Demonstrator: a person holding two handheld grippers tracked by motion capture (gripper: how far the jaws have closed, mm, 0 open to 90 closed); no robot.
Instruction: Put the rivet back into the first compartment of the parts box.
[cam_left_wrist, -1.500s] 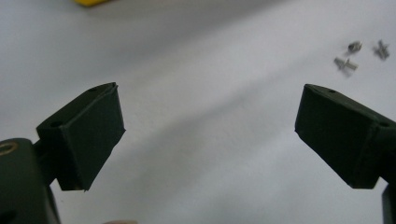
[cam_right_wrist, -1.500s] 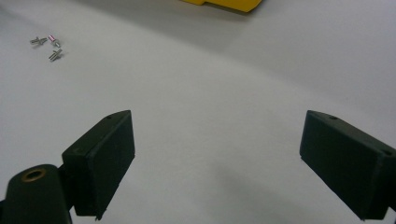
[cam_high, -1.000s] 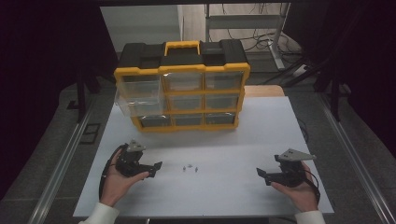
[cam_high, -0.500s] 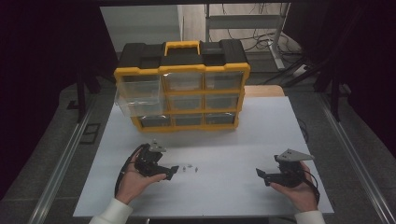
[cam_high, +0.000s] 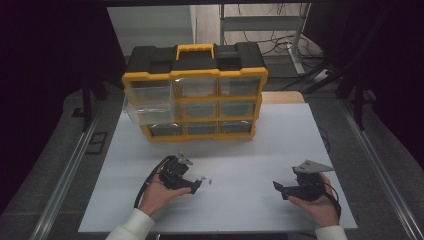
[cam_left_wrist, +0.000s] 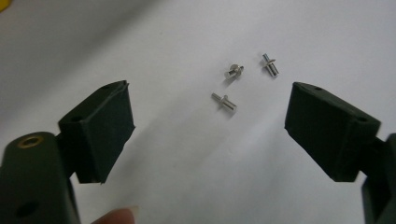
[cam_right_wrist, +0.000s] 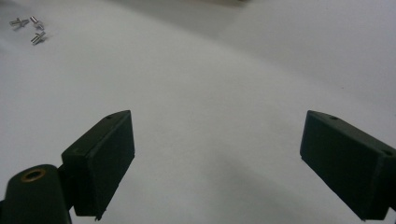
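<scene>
Three small silver rivets (cam_left_wrist: 228, 101) lie loose on the white table (cam_high: 250, 150), close together but apart from each other. In the left gripper view they sit just ahead of and between the jaws, none touched: one near the middle, one (cam_left_wrist: 234, 71) above it, one (cam_left_wrist: 269, 64) up right. Each looks like a short pin with a flange; finer detail is too small to tell. In the high view they are only tiny specks (cam_high: 206, 179) just right of the left gripper's tips. In the right gripper view they show as a small cluster (cam_right_wrist: 29, 27) at the top left corner, well away from that gripper.

Left gripper (cam_high: 192, 186) is held low over the table, jaws spread wide, nothing between them. Left hand (cam_high: 157, 192) holds it from below; a fingertip is cut off at the bottom edge of the left gripper view. Both jaw bases are cropped by the frame.

Right gripper (cam_high: 279, 189) sits well apart on the right side of the table, jaws wide apart and empty, over bare white surface. Right hand (cam_high: 317, 205) is partly hidden under the gripper body and its grey plate.

At the far side stands a yellow and black drawer organizer (cam_high: 195, 95), nine clear drawers in three rows. The left-middle drawer (cam_high: 150, 114) sticks out. Drawer contents are dim and hard to make out. The surroundings are dark; only cables and a metal frame are readable behind.
</scene>
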